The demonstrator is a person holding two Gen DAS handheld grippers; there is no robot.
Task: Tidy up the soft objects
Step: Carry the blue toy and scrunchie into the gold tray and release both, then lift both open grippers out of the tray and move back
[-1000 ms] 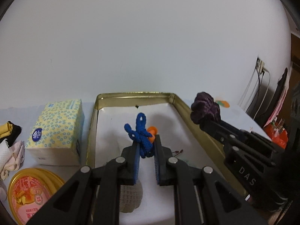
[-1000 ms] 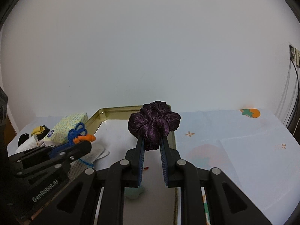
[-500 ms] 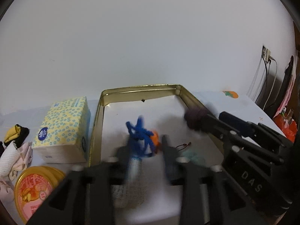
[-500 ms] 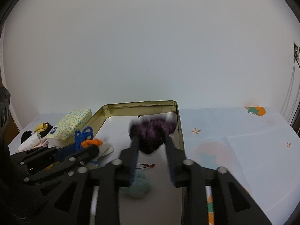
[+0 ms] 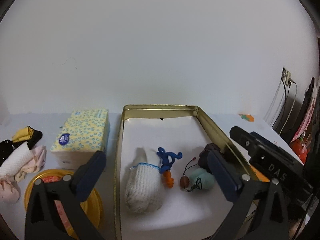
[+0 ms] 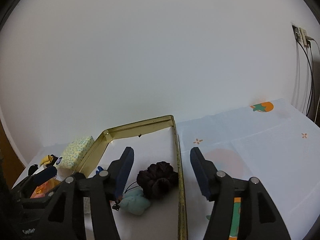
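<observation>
While both tools are held low over the near end of the tin, the scene is recorded as follows.

Left gripper (image 5: 156, 172): spread wide, with nothing held between its blue-padded fingers (image 5: 91, 173).

Right gripper (image 6: 160, 172): also spread wide and empty; its left finger (image 6: 123, 175) is seen over the tin's floor, its right finger over the tablecloth outside the tin's right wall.

Tin (image 5: 160, 108): one, gold-walled, rectangular, lined with white, set lengthwise toward the wall.

Soft things in the tin: five are counted, all gathered toward the near half.

White knitted mitt (image 5: 144, 186): one, laid toward the left wall, blue-trimmed at its cuff.

Blue cord knot (image 5: 168, 158): one, resting on the mitt's far right edge, with an orange piece (image 5: 169, 179) just below it.

Purple scrunchie (image 6: 158, 180): one, lying against the right wall.

Teal pouch (image 6: 135, 201): one, touching the scrunchie's near side.

Bead charm (image 5: 184, 181): one, brown, on a thin dark cord, just left of the pouch.

Tissue pack (image 5: 83, 138): one, yellow-patterned, beside the tin's left wall.

Yellow lid (image 5: 51, 178): one, round, at the near left.

Cloth heap (image 5: 20, 160): white, pink, yellow and black pieces at the left edge; their number cannot be told.

Surface: a pale blue tablecloth (image 6: 250, 140) printed with orange fruit and small stars.

Room: a plain white wall, with a socket (image 6: 302, 35) and hanging cables at the right.
</observation>
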